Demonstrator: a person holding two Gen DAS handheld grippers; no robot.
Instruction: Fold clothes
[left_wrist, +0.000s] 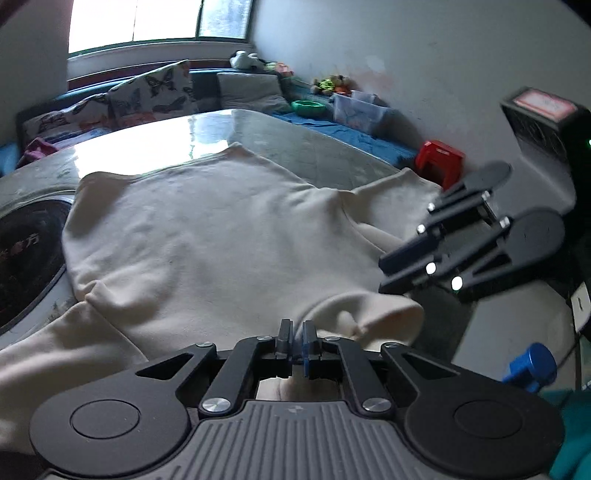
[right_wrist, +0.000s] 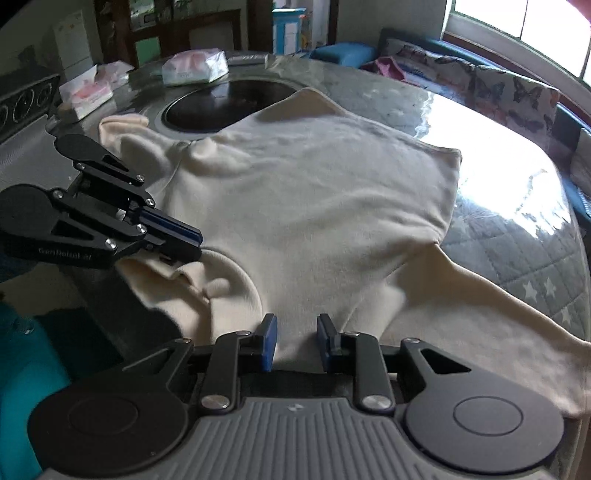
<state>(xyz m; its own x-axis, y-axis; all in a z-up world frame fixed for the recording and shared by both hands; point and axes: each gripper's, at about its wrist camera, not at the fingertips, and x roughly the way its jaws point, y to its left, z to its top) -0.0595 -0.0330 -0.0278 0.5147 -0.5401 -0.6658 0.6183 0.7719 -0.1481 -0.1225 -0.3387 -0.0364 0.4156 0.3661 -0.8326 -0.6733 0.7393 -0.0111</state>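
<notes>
A cream sweatshirt lies spread on the round table, one sleeve trailing toward the near right edge in the right wrist view. My left gripper hovers at the collar's edge, jaws shut, with no cloth visible between them. My right gripper is open just above the shoulder area; cream fabric shows through the gap between its blue pads, which do not press on it.
A dark round inset in the table is partly covered by the sweatshirt. Tissue packs lie at the far side. A red stool and a sofa with butterfly cushions stand beyond the table.
</notes>
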